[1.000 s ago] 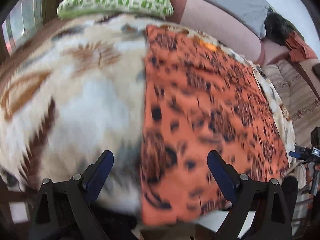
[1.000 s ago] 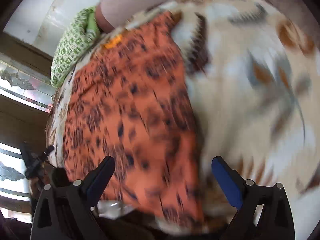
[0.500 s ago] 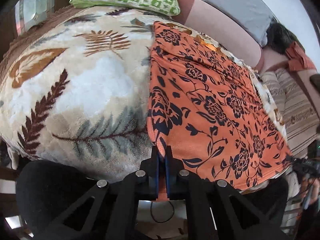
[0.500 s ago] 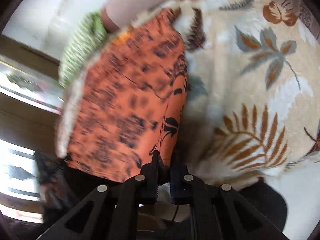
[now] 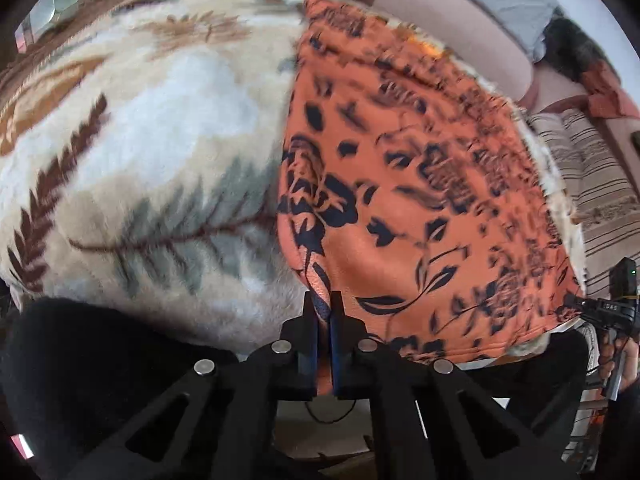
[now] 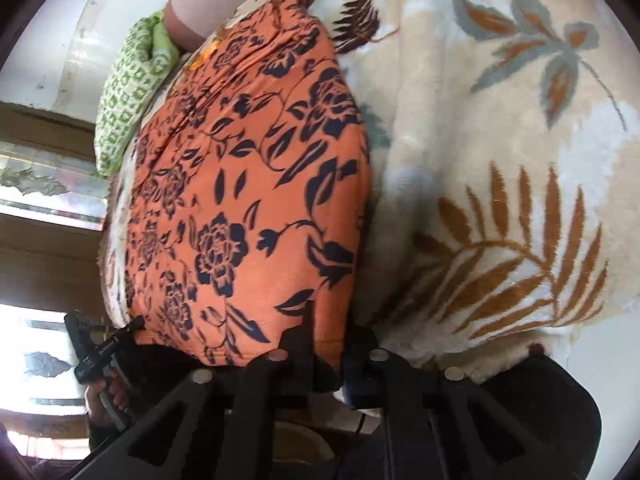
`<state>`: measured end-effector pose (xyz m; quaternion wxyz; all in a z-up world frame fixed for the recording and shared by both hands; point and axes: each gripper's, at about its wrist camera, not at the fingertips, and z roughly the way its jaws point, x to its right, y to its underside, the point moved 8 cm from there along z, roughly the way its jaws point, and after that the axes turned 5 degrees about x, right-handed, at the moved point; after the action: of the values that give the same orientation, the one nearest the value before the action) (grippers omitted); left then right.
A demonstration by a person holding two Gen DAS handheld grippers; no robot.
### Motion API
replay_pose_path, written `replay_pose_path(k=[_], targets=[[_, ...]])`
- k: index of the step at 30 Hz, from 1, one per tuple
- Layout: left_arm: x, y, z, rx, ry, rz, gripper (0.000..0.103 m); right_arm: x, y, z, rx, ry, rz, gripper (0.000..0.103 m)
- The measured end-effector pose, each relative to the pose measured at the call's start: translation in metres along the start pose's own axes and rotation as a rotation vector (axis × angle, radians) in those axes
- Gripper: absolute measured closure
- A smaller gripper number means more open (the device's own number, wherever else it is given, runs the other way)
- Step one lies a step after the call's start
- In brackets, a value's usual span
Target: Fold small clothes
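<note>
While flat on blanket (image 5: 152, 128), orange garment (image 5: 400, 184) | left gripper (image 5: 323, 312), right gripper (image 6: 327, 344) both clamp its near corners

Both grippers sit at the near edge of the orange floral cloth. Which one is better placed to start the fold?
Neither clearly: left gripper and right gripper each pinch a near corner of the cloth, probably lifting together.

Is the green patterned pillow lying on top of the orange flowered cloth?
No. The green pillow sits beyond the far end of the orange cloth, which lies flat on the leaf-print blanket.
</note>
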<state>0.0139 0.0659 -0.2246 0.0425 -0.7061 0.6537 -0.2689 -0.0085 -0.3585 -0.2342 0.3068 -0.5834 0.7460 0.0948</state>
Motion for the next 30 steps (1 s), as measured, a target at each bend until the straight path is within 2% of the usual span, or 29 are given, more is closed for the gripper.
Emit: replay_pose_path(k=[3, 8, 12, 15, 17, 22, 30], targets=[[0.002, -0.015, -0.01, 0.026, 0.022, -0.002, 0.099, -0.007, -0.005, -0.015, 0.026, -0.041, -0.001, 0.094], [-0.011, -0.003, 0.007, -0.046, 0.002, -0.053, 0.099, 0.01, -0.008, -0.001, -0.002, -0.047, 0.057, 0.094], [-0.007, -0.005, -0.009, -0.006, -0.019, -0.012, 0.099, -0.008, -0.015, -0.022, 0.07, -0.122, 0.037, 0.094], [-0.011, 0.0, -0.001, -0.028, -0.063, -0.004, 0.099, 0.001, -0.014, -0.012, 0.046, -0.076, 0.036, 0.094], [-0.008, -0.002, -0.004, -0.004, -0.097, 0.02, 0.099, 0.007, -0.008, -0.001, 0.018, -0.062, 0.057, 0.094], [0.006, -0.006, -0.004, 0.035, -0.174, 0.08, 0.099, -0.003, -0.006, 0.002, 0.032, -0.062, 0.034, 0.094], [0.012, -0.013, -0.014, 0.084, -0.213, 0.147, 0.099, -0.01, -0.008, -0.004, 0.057, -0.069, 0.026, 0.094]])
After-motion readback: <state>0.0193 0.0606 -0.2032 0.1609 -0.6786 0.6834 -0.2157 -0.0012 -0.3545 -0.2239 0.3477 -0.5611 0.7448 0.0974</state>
